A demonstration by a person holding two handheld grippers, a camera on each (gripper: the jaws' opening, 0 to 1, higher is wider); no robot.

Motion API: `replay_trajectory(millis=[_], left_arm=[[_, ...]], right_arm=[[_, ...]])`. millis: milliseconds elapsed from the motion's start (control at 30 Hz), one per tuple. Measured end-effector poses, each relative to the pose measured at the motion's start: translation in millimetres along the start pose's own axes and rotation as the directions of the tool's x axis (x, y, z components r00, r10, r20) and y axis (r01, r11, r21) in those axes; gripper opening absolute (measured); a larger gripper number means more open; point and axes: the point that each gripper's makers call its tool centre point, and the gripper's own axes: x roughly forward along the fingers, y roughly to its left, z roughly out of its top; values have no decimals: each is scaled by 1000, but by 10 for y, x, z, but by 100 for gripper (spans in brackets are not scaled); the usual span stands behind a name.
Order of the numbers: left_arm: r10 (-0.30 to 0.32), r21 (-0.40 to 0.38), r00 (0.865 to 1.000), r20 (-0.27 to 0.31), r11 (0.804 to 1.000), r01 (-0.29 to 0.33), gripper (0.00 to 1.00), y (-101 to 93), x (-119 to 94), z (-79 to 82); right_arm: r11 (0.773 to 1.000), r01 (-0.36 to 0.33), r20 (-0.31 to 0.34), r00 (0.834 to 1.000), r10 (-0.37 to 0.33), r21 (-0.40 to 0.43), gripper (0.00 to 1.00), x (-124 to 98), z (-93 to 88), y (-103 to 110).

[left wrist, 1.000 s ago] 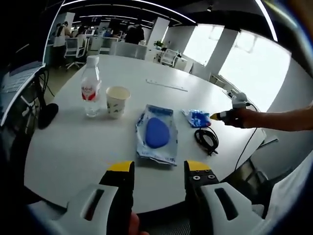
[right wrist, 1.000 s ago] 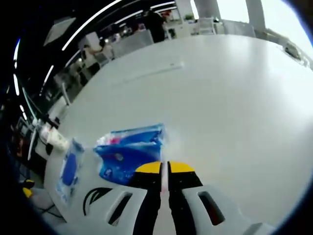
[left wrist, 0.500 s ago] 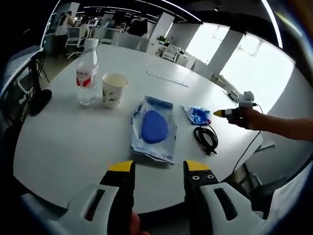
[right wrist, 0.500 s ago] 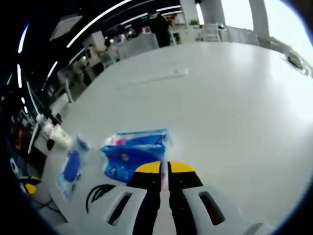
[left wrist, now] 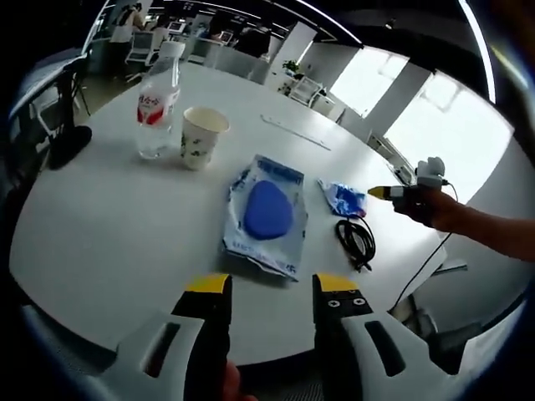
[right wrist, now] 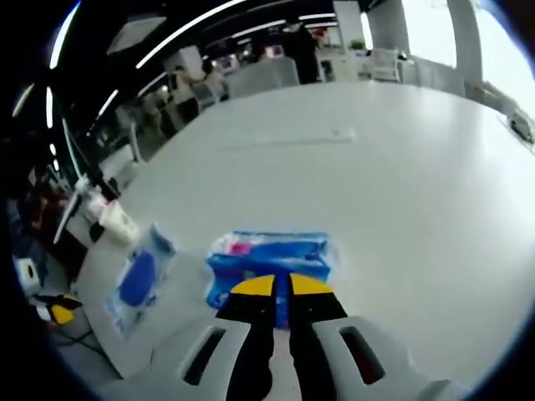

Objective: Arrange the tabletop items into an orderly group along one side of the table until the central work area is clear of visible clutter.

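Left gripper view, from left to right ahead of the wide-open, empty left gripper (left wrist: 261, 286): bottle (left wrist: 158, 102), cup (left wrist: 201, 137), blue pouch (left wrist: 267, 213), small packet (left wrist: 344, 199), cable (left wrist: 357, 242). The right gripper (right wrist: 281, 286), jaws together, hovers just short of the packet (right wrist: 272, 257); whether it grips anything I cannot tell. Gathering seems barely begun. Next, grasp the packet and move it beside the cup.

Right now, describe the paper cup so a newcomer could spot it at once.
On the round white table, look to the far side, where a clear water bottle stands. The paper cup stands upright beside it: open-topped, pale, with a small green print, shorter than the bottle.
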Motion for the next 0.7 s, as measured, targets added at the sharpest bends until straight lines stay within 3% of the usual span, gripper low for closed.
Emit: replay_trajectory(millis=[200,500,700], left_arm=[[1,-27,1000,-4,1000,-1,37,-3,59,-39],[-5,-67,1000,-16,998,4,36,-44,180,-106],[6,-78,1000,-28,997,-8,35,-36,257,-128]], right_arm=[[995,-44,-19,999,42,-93,3,86,29,268],[955,-152,-74,988,138,-254,3,195,36,663],[937,-214,-113,975,190,-274,6,288,-14,859]])
